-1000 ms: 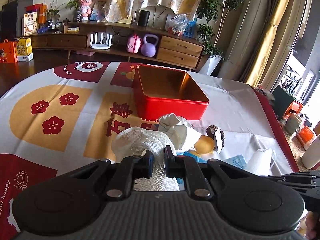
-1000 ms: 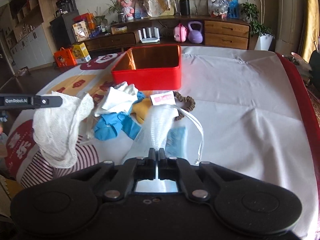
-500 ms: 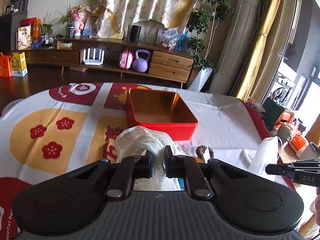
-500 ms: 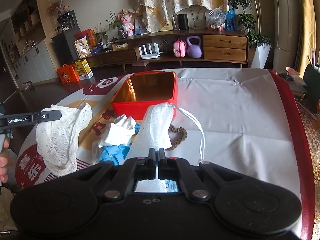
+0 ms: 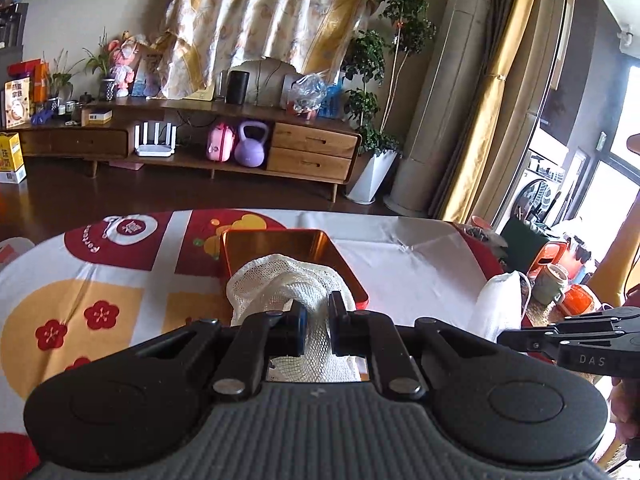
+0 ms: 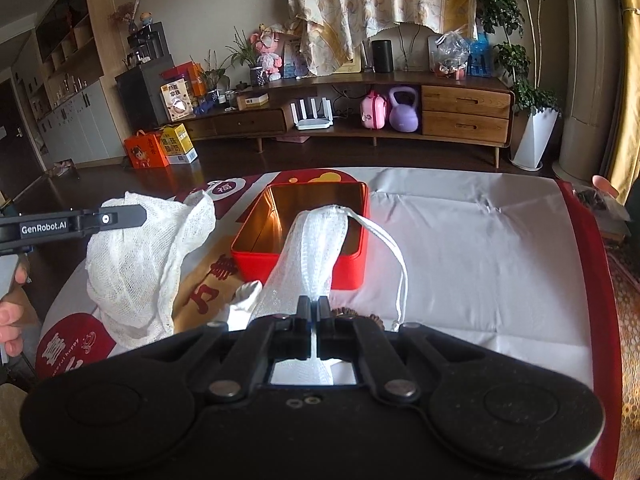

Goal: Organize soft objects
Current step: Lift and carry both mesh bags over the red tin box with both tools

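Both grippers, left (image 5: 314, 322) pinching a mesh cloth (image 5: 280, 280), right (image 6: 314, 314) a drawstring bag (image 6: 316, 240), carry them toward the red tin (image 6: 340, 268), where each should drop its load

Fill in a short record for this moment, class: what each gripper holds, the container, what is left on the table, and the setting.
left gripper: jaws shut on the white net cloth, held in the air
right gripper: jaws shut on the white mesh drawstring bag, cord dangling at its right
container: red tin, open top, nothing seen inside
table: printed cloth cover; a white fabric piece and a brown scrunchie partly hidden behind the right gripper
setting: living room, wooden sideboard behind
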Tool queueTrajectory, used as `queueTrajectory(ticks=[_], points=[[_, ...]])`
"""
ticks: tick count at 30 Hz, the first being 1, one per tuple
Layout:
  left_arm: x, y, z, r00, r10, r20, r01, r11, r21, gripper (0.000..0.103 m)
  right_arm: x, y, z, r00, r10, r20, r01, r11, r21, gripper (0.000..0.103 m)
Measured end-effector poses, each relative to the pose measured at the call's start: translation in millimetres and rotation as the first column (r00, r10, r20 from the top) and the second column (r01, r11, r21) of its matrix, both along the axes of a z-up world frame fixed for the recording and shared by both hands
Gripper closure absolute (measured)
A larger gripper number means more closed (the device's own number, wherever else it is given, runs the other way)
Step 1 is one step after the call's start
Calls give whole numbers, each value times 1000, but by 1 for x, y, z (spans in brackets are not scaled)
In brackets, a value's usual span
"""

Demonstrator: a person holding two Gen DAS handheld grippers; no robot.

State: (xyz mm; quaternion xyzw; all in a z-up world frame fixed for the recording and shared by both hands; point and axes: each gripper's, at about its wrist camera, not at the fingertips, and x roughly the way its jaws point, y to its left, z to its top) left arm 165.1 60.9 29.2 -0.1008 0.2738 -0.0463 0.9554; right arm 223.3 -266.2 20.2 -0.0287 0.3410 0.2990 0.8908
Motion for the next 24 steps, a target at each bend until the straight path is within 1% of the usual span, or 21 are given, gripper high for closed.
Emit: queueTrajectory(ticks=[7,14,17,19,24], points=[[39,2,12,1000,-21,21,20,999,28,92,28,22,4,1000,18,10,-18,1000,-21,101],[80,0,18,997,-54,48,51,997,59,92,58,42,5,999,19,28,-18,999,-46,101],[99,0,17,995,-71,65,67,996,57,92,71,50,3,999,14,41,-12,998,-60,101],[111,0,14,993,-86,74,84,996,41,92,82,54,0,999,11,40,-8,998,-64,101],[140,-3,-1,994,-88,61,85,995,44,92,109,69,-11,999,-2,47,6,996,-90,101]])
